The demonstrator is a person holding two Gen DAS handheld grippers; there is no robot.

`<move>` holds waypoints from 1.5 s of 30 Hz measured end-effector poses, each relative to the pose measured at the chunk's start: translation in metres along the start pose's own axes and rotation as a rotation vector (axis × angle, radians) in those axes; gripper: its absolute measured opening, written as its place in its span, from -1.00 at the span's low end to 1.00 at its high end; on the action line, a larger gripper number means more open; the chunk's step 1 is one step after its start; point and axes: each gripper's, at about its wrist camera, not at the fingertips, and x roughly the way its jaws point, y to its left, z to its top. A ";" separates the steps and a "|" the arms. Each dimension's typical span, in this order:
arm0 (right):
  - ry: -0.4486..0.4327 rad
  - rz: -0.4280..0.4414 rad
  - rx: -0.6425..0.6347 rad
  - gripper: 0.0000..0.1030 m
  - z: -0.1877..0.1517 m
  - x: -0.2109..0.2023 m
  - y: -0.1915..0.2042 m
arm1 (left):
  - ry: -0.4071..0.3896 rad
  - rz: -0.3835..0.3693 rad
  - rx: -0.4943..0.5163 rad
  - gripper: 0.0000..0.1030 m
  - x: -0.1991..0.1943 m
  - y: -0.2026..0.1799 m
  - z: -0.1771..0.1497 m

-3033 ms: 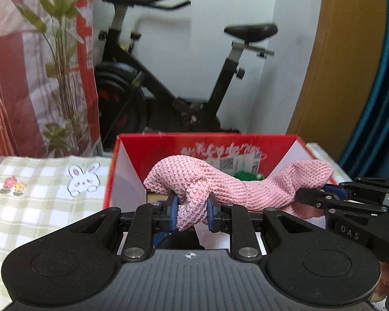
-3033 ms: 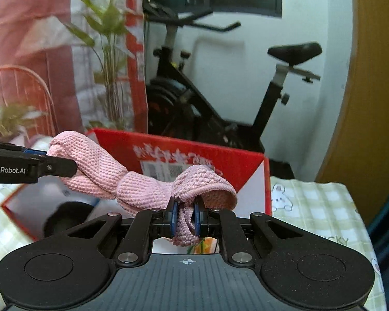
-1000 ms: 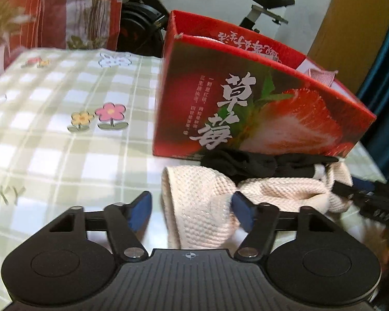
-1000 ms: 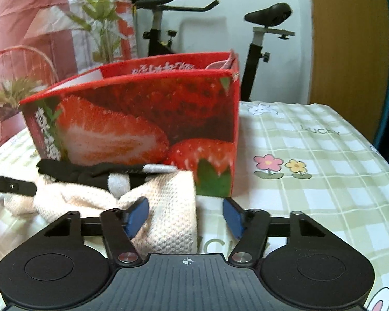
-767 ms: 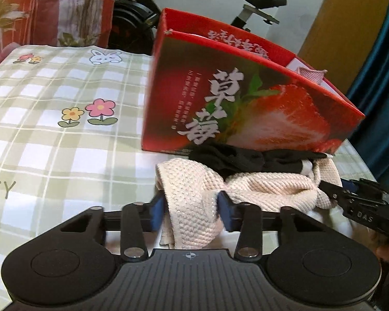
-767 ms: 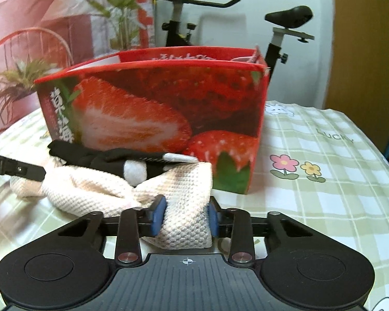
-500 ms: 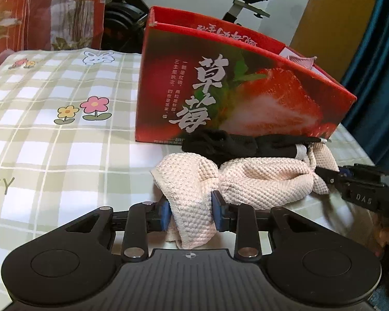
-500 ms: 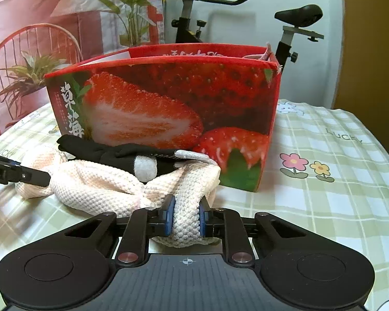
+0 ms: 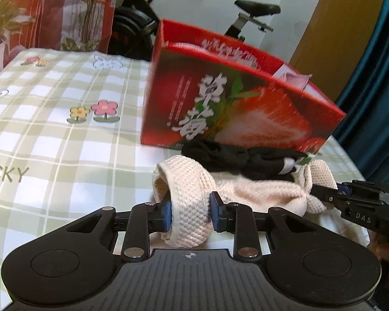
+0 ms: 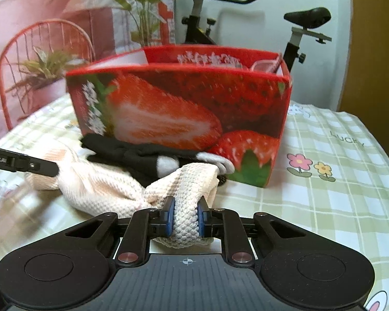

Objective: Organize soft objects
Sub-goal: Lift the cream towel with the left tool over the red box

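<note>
Left hand-held gripper [image 9: 189, 213]: jaws have just been closing and are now pinched on the rolled left end of the cream waffle-knit cloth [image 9: 259, 194], which bulges between the blue pads [image 9: 166, 214]. This end is seen at 6 o'clock in the left wrist view, just off the green-and-white checked tablecloth [image 9: 51, 142] covering the table.

The cloth is stretched between the two ends, sagging in the middle. A two-point hold is judged to be used because a limp cloth would otherwise fold and drag; held at both ends it can be carried as one span.

A black fabric item with a white patch [image 9: 236, 155] lies at 12 o'clock of the cloth, touching its far edge and resting against the foot of the red cardboard box printed with strawberries [image 9: 233, 103]. Whether it is caught up with the cloth cannot be told.

The box stands open-topped behind; a pink knitted item [image 9: 293, 76] shows over its rim at 1 o'clock. The box is judged to be the collecting place, so the cloth is probably meant to go in next.

Right hand-held gripper [image 10: 185, 216]: jaws have likewise just been closing and are clamped narrowly on the cloth's right end, at 6 o'clock in the right wrist view.
</note>
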 end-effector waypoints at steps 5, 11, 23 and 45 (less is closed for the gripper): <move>-0.057 0.000 -0.013 -0.69 0.005 -0.020 0.007 | -0.061 -0.008 0.015 -0.41 -0.017 -0.009 0.002; -0.125 -0.015 -0.023 -0.69 0.012 -0.037 0.012 | -0.123 -0.001 0.036 -0.41 -0.033 -0.019 0.004; -0.241 -0.043 0.003 -0.69 0.051 -0.067 0.005 | -0.233 -0.038 0.124 -0.43 -0.058 -0.041 0.042; -0.162 -0.215 -0.103 -0.69 0.151 0.027 -0.022 | -0.118 0.054 0.238 -0.43 0.034 -0.058 0.147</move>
